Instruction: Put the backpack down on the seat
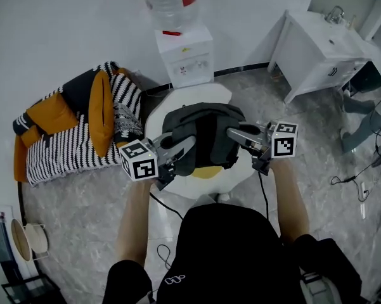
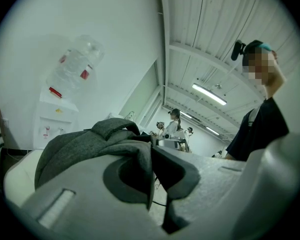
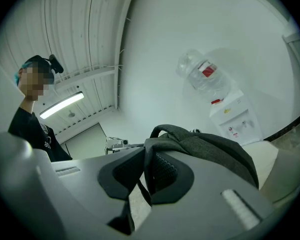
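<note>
Backpack [image 1: 206, 128] slung between tongs: left gripper [image 2: 152, 159] clamped on its grey fabric, right gripper [image 3: 145, 169] likewise; seat [image 1: 206, 92] just below, perhaps touching.

White seat [image 1: 153, 128] under grey backpack [image 1: 206, 132], on marbled floor [image 1: 76, 214]

water dispenser [image 1: 185, 54] behind seat [image 1: 155, 122], striped couch [image 1: 70, 149] left
</note>
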`<state>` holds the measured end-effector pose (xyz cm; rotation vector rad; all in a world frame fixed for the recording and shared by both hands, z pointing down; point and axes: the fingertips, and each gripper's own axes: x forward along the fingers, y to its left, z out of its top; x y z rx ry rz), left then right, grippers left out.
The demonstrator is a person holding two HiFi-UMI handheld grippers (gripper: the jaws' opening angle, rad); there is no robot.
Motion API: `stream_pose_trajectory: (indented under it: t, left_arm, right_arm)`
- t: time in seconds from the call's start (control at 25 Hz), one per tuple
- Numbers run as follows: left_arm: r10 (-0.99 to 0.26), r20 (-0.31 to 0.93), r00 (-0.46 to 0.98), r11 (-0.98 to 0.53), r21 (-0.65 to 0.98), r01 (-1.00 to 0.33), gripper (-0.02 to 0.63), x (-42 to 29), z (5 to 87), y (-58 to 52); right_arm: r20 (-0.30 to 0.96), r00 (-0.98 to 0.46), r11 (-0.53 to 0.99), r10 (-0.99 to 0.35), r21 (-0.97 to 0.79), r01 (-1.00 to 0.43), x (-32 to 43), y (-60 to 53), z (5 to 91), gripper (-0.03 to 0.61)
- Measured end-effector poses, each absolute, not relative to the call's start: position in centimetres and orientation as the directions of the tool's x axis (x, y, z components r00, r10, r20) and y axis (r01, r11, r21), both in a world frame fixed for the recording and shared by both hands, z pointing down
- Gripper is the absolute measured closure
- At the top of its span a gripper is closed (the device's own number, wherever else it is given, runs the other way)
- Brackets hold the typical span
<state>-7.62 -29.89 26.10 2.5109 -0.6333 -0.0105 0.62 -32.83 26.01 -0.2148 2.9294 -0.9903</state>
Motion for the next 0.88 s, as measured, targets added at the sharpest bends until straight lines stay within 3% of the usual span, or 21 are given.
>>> stream_pose_trajectory:
  t: [0.88]
  left_arm:
    - [-0.444,0.101,0.890,-0.640,0.660,-0.394,0.583,-11.5,35.9,-34.4]
  right_arm:
    - [0.157,-0.972,0.640,-0.175,-0.732,-0.234,-3.3,-37.1,35.9,0.538]
